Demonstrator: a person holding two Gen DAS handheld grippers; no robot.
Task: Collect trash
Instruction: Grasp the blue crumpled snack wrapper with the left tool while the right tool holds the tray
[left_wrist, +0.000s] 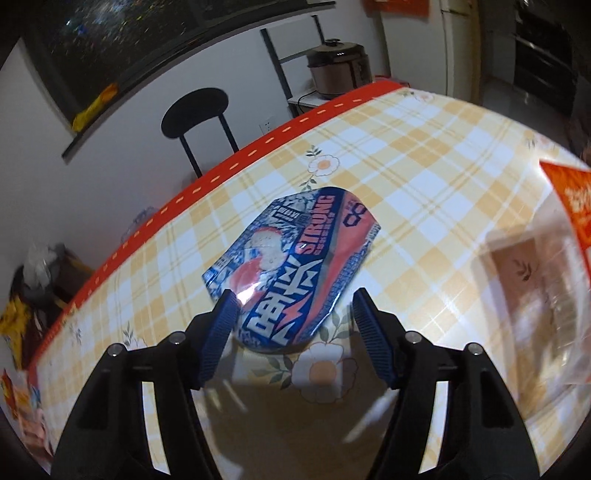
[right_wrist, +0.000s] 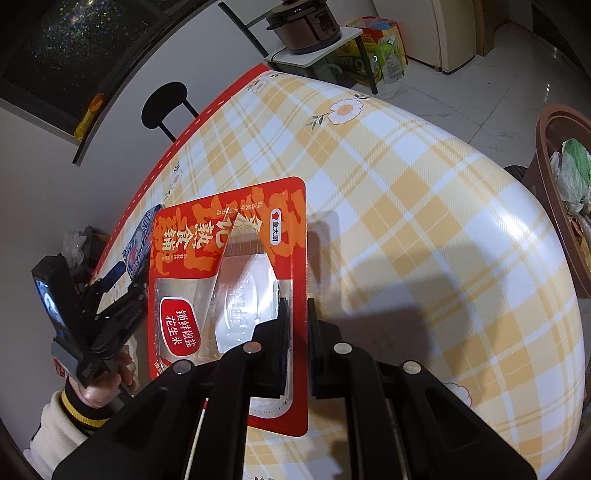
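In the left wrist view, the left tongs (left_wrist: 293, 301) fill the bottom of the frame, their blue ribbed pads (left_wrist: 221, 332) standing apart. Between and just beyond the pads lies a flattened blue, white and pink snack wrapper with "STRONG" printed on it (left_wrist: 291, 266), flat on the bench (left_wrist: 424, 155), which is covered by a glossy yellow-and-white plaid cloth with daisy prints and a red edge. The near end of the wrapper sits between the pads; the left pad is at its edge, the right pad stands clear of it, so nothing is gripped. At the right edge of that frame a blurred red and clear bag (left_wrist: 565, 206) hangs in the air.

In the right wrist view the right tongs (right_wrist: 300, 306) at lower centre are clamped together on the right edge of that same red plastic bag with a clear window and Chinese lettering (right_wrist: 236, 273). The bag spreads up and left from the grip, above the bench. At centre left the blue wrapper (right_wrist: 138, 247) peeks out beside the bag's left edge, with the left tongs (right_wrist: 118, 280) just below it, held by a hand (right_wrist: 107, 376) in a cream sleeve with a dark, yellow-striped cuff. At the right edge stands a brown bin (right_wrist: 554, 184) holding crumpled trash, off the bench. A black round stool (right_wrist: 164, 105) stands at upper left.
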